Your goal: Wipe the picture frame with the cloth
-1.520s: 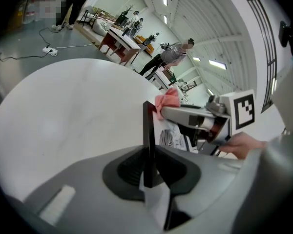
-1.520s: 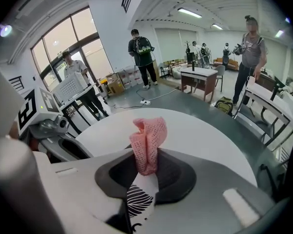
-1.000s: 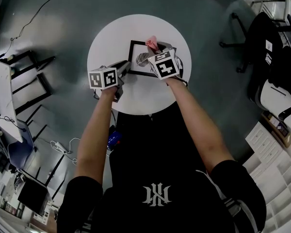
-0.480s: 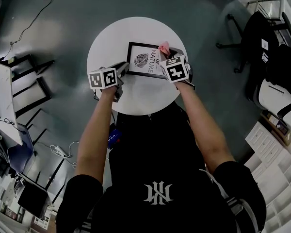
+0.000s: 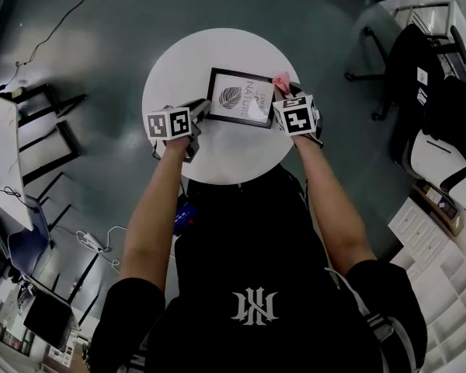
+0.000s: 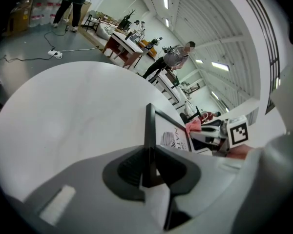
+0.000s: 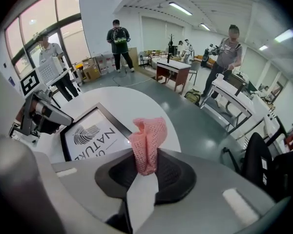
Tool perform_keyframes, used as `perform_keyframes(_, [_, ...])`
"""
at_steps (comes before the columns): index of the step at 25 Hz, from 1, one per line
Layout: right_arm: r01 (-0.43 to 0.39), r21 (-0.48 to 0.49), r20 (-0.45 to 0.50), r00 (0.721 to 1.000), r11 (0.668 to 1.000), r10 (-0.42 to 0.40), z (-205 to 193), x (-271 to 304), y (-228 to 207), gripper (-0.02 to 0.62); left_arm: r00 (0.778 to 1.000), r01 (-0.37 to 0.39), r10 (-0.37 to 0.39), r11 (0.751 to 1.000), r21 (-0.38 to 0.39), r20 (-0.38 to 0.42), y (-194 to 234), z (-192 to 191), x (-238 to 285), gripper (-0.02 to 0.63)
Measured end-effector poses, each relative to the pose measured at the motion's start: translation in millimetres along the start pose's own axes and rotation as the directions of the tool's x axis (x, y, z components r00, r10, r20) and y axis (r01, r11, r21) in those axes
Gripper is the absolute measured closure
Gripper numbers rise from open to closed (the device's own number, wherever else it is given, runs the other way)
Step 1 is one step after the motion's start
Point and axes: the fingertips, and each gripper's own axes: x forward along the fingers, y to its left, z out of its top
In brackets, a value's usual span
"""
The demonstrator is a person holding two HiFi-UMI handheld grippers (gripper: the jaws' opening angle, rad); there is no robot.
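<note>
This is a large open lab or workshop hall. Ahead of the right hand-held gripper are tall windows, ceiling strip lights, work desks and standing people. To its right are black office chairs and white shelving. Beyond the left hand-held gripper, a power strip lies on the grey floor.

I log: cloth pink, open mesh weave | picture frame black border, white print, grey leaf motif, dark lettering | worktop plain white | floor dark grey-green
</note>
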Motion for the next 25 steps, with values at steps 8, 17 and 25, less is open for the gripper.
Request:
perform_keyframes(8, [-0.143,0.035,0.148,0.98,0.989,0.136,55.0,-14.7,51.2,0.518,1.0,0.014,-0.013,1.0,-0.009,0.001,0.2,-0.5,0.0,0.545])
perform_keyframes(17, [-0.348,-0.064,0.11,0.929,0.935,0.354,100.3,37.2,165.9,0.518,1.0,0.019,-0.019,1.0,-0.02,0.003,2.7,0.2,0.6,0.54])
perform_keyframes(25, [-0.329,-0.13,0.055,0.939,0.935,0.339,96.8,48.9,171.4,0.518,1.0,0.012,-0.012,1.0,-0.022,0.004,5.5,0.9,-0.8,0.54])
